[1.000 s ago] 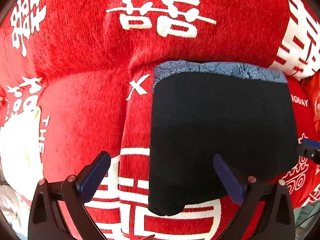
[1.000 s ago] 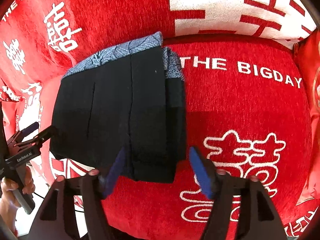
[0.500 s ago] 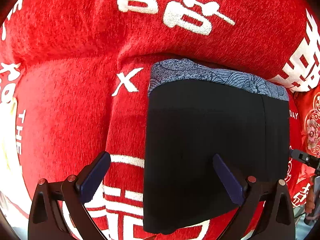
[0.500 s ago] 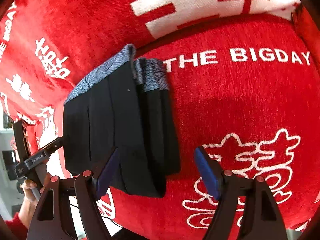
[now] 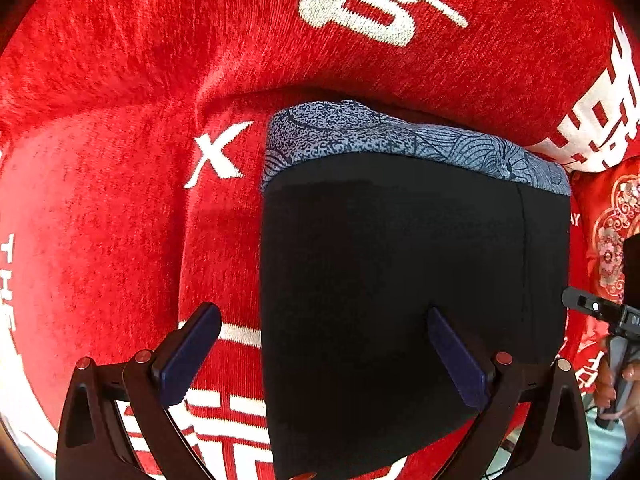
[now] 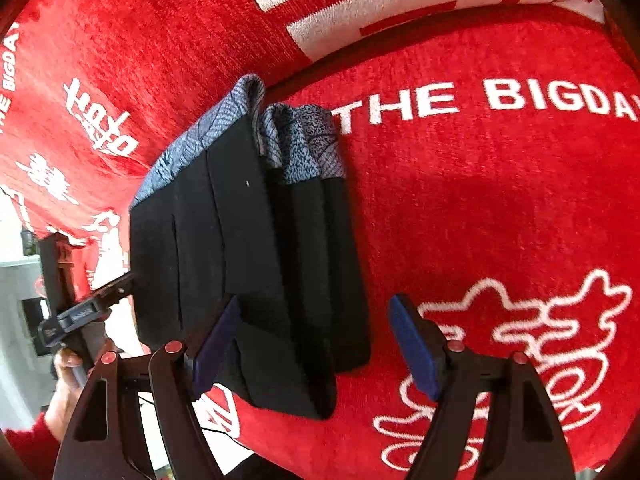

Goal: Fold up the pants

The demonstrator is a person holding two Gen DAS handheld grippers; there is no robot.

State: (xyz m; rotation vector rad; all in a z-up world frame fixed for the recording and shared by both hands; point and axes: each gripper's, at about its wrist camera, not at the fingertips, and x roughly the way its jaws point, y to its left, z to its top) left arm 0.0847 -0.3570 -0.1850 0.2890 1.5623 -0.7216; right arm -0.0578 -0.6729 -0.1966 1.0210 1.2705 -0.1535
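On the left, the left gripper point(image 5: 324, 358) points steeply down with its jaws wide apart and nothing clamped between them: one blue pad point(image 5: 188, 354) hangs over the red cover point(image 5: 120, 220), the other over the black cloth of the pants point(image 5: 400, 280), so the left edge of the folded bundle lies in the gap between the two. From the right wrist view the same gripper point(image 6: 120, 286) shows at the left edge of the pants, held by a hand point(image 6: 70, 376) with a red sleeve point(image 6: 28, 444) below it; whether its tip touches the cloth cannot be told. The pants point(image 6: 248, 264) lie folded into a compact rectangle on the red cover point(image 6: 500, 220), a plush surface with white characters, a white "X" point(image 5: 218, 156) just left of the bundle and the words "THE BIGDAY" point(image 6: 480, 100) to its right. Their blue-grey patterned waistband point(image 5: 400, 140) runs along the far edge, toward the raised back of the red surface, and the right wrist view shows several stacked layers, the waistband point(image 6: 300, 148) doubled there. Further right, the right gripper point(image 6: 314, 350) also stands open and grips nothing: its left pad point(image 6: 216, 344) is over the near right part of the pants, its right pad point(image 6: 416, 350) over the bare red cover beside a white outlined motif point(image 6: 540, 340). In the left wrist view this gripper point(image 5: 592, 308) appears at the right edge of the pants, with fingers point(image 5: 608, 380) around its handle.
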